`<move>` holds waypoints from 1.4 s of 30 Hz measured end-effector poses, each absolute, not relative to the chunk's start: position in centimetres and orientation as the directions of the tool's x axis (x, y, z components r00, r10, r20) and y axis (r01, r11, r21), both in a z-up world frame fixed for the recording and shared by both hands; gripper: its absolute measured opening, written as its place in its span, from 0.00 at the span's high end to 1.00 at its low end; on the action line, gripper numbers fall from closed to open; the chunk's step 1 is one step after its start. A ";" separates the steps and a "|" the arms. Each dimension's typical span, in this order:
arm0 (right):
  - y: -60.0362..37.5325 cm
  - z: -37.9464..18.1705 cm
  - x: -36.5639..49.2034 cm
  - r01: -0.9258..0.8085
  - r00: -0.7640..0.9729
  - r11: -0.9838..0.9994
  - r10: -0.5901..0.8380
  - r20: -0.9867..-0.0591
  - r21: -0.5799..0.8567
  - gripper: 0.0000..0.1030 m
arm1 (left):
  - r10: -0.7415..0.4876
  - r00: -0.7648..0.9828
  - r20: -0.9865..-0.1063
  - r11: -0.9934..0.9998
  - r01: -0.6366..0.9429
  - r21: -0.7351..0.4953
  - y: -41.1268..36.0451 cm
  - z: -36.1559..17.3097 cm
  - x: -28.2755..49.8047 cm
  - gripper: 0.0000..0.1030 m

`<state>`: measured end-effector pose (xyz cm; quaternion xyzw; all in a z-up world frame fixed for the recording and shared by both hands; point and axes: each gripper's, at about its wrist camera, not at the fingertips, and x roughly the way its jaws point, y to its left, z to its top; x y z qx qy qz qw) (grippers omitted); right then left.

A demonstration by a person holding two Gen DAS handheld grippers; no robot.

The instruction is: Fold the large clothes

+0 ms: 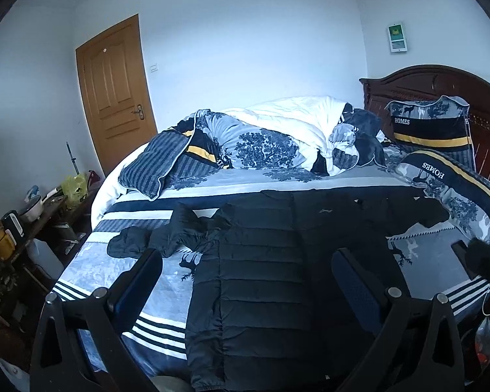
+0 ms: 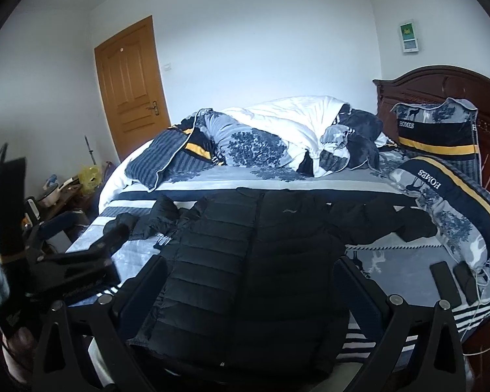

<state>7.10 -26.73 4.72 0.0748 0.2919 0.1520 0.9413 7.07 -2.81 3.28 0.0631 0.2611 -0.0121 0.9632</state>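
Observation:
A black quilted puffer jacket (image 1: 271, 268) lies spread flat, front up, on the bed, its hem toward me and both sleeves stretched out sideways. It also shows in the right wrist view (image 2: 261, 261). My left gripper (image 1: 248, 261) is open and empty, held above the jacket's lower half. My right gripper (image 2: 251, 268) is open and empty above the jacket's hem. The left gripper also shows from the side in the right wrist view (image 2: 81, 254), at the bed's left edge.
The bed (image 1: 147, 281) has a blue patterned sheet. A rumpled duvet (image 1: 277, 137) and pillows (image 1: 441, 176) lie behind the jacket. A wooden headboard (image 1: 441, 88) is at right. A cluttered side table (image 1: 32, 215) stands at left, and dark objects (image 2: 447, 277) lie on the bed's right.

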 end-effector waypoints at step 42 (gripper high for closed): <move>-23.5 -5.2 20.0 -0.320 0.677 0.908 0.420 -0.604 0.272 0.00 | -0.074 0.810 -0.581 0.981 0.163 0.103 -5.1 -0.4 9.0 0.00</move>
